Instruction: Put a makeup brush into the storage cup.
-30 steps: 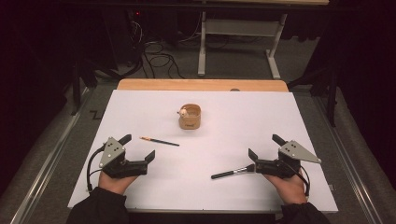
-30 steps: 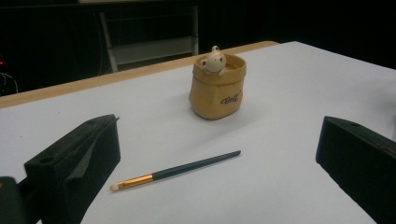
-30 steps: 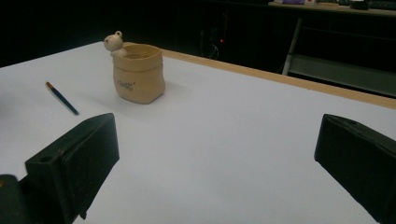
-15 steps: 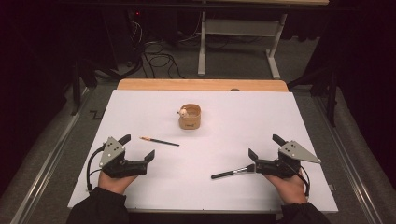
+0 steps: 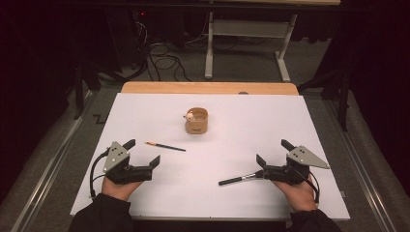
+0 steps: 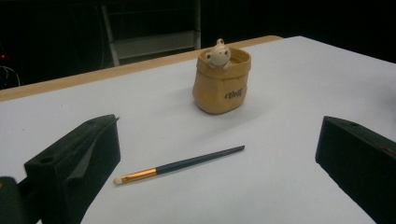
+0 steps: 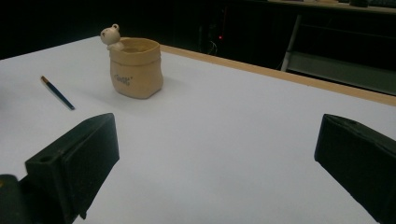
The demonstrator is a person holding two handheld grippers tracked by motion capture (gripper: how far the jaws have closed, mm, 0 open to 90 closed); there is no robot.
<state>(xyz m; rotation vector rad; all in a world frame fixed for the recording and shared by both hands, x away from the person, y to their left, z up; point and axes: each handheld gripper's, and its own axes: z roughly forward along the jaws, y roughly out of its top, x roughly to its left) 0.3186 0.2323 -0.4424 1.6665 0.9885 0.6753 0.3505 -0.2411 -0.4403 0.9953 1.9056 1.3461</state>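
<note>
I see my left gripper (image 5: 142,157) and right gripper (image 5: 273,153) near the bench's (image 5: 300,116) front edge, jaws wide, empty; a thin dark gold-ferruled brush (image 6: 180,164) lies before the left.

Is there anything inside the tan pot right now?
A small white animal figure peeks over the rim of the tan pot. In the high view the pot's mouth looks otherwise bare, but its wall hides the bottom. Both brushes lie on the table.
</note>
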